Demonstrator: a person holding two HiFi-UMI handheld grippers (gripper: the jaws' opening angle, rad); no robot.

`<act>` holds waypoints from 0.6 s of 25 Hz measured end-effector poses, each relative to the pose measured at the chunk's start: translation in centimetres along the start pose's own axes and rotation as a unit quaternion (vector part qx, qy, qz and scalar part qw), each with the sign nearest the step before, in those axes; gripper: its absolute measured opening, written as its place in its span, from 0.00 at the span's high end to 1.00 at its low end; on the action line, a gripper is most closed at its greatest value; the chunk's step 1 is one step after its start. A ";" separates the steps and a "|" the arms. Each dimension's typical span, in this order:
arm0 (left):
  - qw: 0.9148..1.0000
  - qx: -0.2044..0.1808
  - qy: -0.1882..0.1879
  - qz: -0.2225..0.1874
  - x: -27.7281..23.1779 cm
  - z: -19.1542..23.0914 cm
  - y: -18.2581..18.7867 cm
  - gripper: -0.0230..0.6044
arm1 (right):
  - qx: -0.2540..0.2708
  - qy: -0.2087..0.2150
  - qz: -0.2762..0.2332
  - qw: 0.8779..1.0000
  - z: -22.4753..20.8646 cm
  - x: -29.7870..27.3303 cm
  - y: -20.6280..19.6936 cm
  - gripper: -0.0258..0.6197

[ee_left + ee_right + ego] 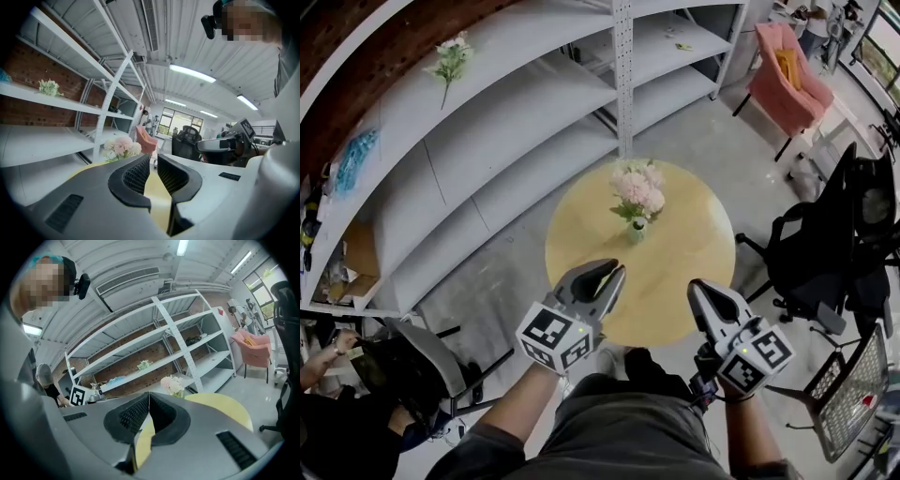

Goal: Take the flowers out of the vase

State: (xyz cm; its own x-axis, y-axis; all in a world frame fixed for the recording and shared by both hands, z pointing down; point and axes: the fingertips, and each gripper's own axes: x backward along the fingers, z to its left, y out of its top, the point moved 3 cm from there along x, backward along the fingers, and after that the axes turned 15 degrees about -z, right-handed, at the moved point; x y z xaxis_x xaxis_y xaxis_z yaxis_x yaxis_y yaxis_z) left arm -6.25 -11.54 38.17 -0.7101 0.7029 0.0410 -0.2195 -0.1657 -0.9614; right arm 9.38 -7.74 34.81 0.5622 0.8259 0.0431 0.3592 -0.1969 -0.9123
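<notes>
Head view: both forearms are extended up from the bottom edge, grippers side by side and pointed toward the round yellow table [698,248] at frame centre. The left gripper [612,274] is held lower centre-left over the table's near edge, its jaws slightly parted. The right gripper [697,287] is held lower centre-right, also at the near edge, its jaws seen together. The flowers [638,190], a pale pink and white bunch with green leaves, are stood upright in a small pale green vase [636,230] near the table's middle, well apart from both grippers. A second bunch [450,56] is seen on the white shelving [487,122] at upper left. Left gripper view: the left gripper [153,157] is held near level, jaws parted by a narrow gap, nothing gripped, only yellow tabletop seen through the gap. The flowers [122,146] are seen centre-left, just above the left jaw, far off. Right gripper view: the right gripper [149,394] is closed, tips meeting, nothing held. The flowers [172,384] are seen just right of the tips, beyond them, on the table [222,409].
</notes>
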 end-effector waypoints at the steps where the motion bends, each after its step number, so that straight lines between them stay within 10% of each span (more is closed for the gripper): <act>1: 1.000 -0.001 0.007 0.003 -0.7 0.3 -0.5 0.87 | -0.003 0.004 0.004 1.000 -0.9 -0.2 0.0 0.94; 15: 0.996 -0.013 0.069 0.060 -7.8 6.0 -9.6 0.63 | -0.049 0.022 0.074 0.996 -8.8 -2.3 -3.8 0.94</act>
State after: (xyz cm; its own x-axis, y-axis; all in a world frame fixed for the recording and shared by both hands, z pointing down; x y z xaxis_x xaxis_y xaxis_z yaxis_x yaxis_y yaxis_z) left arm -2.63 -19.58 48.73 -0.6312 0.7678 -0.1104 -0.1205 -0.2376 -0.9639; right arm 13.28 -13.52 41.81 0.6459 0.7603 -0.0686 0.3399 -0.3668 -0.8660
